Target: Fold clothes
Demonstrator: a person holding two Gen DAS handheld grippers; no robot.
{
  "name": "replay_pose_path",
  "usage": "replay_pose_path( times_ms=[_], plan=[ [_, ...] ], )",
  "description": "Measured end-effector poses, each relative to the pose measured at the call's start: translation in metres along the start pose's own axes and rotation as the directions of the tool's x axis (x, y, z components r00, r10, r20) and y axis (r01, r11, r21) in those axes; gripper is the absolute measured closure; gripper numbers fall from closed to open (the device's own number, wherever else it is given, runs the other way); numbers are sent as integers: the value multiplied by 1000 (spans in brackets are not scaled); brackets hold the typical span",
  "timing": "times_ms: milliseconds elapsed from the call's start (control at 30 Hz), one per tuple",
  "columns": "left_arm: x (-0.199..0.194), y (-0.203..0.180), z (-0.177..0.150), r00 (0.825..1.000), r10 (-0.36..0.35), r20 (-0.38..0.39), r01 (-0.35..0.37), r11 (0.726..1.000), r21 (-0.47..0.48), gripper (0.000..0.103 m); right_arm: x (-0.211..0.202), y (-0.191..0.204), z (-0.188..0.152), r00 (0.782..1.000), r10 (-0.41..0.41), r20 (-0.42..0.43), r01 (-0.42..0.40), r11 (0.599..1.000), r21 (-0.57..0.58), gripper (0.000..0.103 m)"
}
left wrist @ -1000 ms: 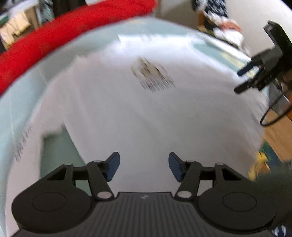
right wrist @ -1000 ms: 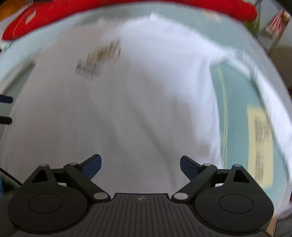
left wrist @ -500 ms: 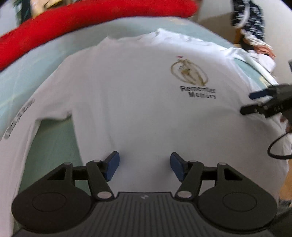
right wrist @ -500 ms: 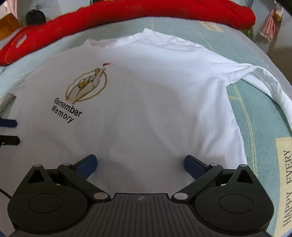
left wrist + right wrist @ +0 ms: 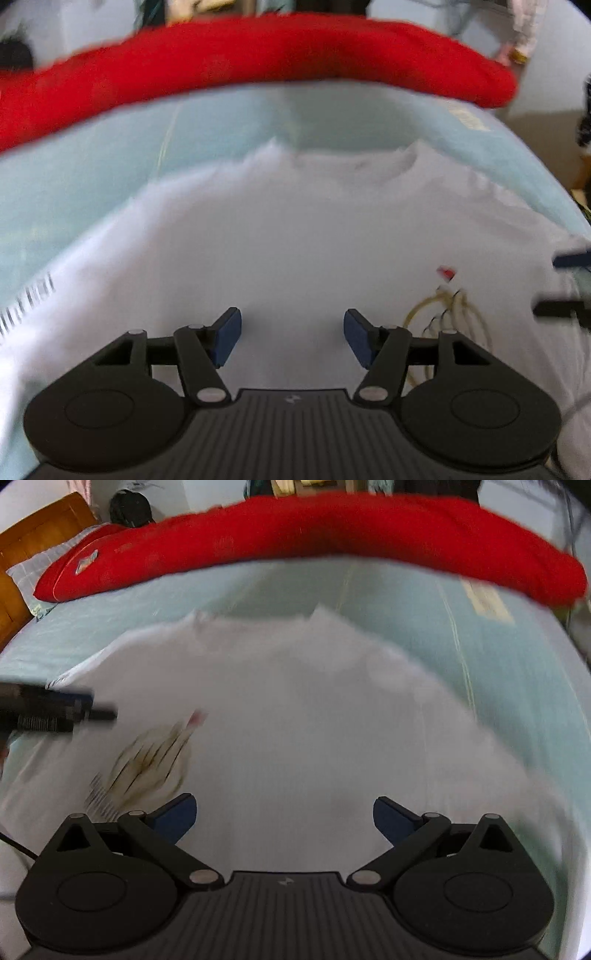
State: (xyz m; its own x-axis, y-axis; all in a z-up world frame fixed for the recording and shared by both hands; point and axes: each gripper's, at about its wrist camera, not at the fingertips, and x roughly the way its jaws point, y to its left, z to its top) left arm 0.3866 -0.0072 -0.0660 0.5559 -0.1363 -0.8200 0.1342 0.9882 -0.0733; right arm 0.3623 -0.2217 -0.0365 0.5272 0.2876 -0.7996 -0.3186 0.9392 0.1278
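Both tongs, left gripper [image 5: 292, 338] and right gripper [image 5: 283, 818], spread, empty above flat white T-shirt [image 5: 295, 240]; could pinch one layer only, bunching cloth.

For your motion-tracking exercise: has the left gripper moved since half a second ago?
Yes. The left gripper has advanced toward the red bolster: the T-shirt logo, formerly well ahead, now sits beside its right finger.

White T-shirt [image 5: 314, 731] with gold emblem [image 5: 151, 764]; pale green bedsheet [image 5: 498, 672]; red bolster [image 5: 332, 535]
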Motion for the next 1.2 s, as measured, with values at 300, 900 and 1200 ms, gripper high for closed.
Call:
replay_pose_path(
  times_ms=[300,900,1200],
  plan=[
    [-50,17,-51,996,-26,-90,11,986,-164,38,30,-7,-10,1000,-8,-12,7,999,-40,0],
    [-65,57,-73,995,-87,-57,75,980,-186,35,36,5,-4,994,-101,-30,101,995,-7,0],
    [-73,78,-80,988,-120,-102,108,988,-112,34,37,11,-3,988,-153,-33,154,987,36,0]
  ],
)
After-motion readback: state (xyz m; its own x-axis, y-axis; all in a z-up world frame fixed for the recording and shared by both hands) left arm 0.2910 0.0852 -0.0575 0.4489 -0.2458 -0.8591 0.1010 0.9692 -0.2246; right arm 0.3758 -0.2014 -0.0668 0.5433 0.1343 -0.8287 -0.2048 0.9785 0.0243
